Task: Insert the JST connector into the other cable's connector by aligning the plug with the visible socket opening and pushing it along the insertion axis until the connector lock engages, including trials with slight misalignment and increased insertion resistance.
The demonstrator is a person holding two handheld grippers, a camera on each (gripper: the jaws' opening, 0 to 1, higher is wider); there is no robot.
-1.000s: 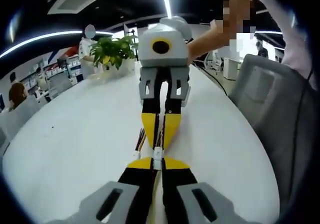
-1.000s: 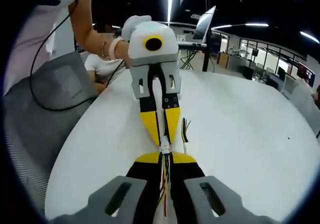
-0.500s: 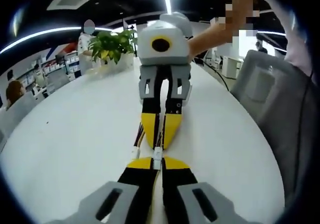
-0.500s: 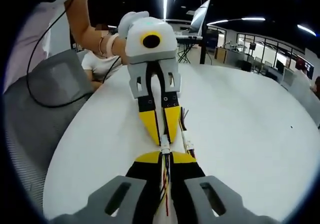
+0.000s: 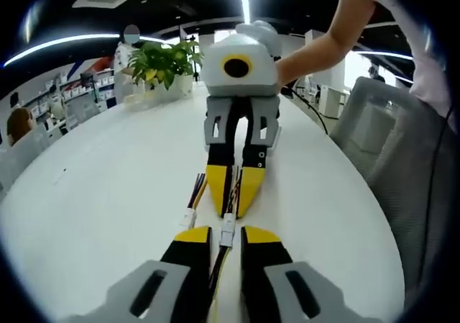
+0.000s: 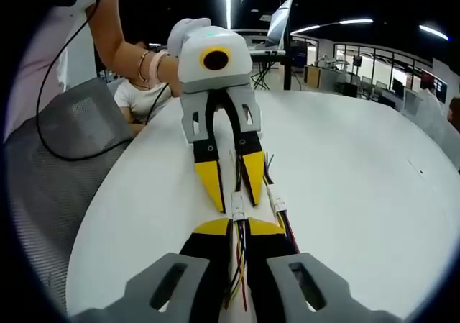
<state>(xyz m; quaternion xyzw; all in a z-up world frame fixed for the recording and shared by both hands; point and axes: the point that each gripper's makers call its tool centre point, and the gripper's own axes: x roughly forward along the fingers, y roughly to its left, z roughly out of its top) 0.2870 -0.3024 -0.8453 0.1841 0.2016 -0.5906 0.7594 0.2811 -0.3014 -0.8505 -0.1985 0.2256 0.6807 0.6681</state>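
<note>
Between the two tip pairs, nose to nose over the white table (image 5: 100, 193), sits the white JST connector (image 5: 228, 229). The left gripper (image 5: 224, 235) stands spread, jaws either side of the connector. The right gripper (image 6: 237, 231) pinches its coloured cable (image 6: 239, 265) just behind the connector. A spare cable (image 5: 192, 204) lies just left. Bare tabletop runs wide left; the table edge and a grey chair (image 5: 402, 165) lie right. A potted plant (image 5: 164, 62) stands far.

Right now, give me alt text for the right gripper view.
The right gripper grips multicoloured wires whose white connector sits between the open yellow tips of the left gripper facing it, over a white table. A spare cable lies alongside.
</note>
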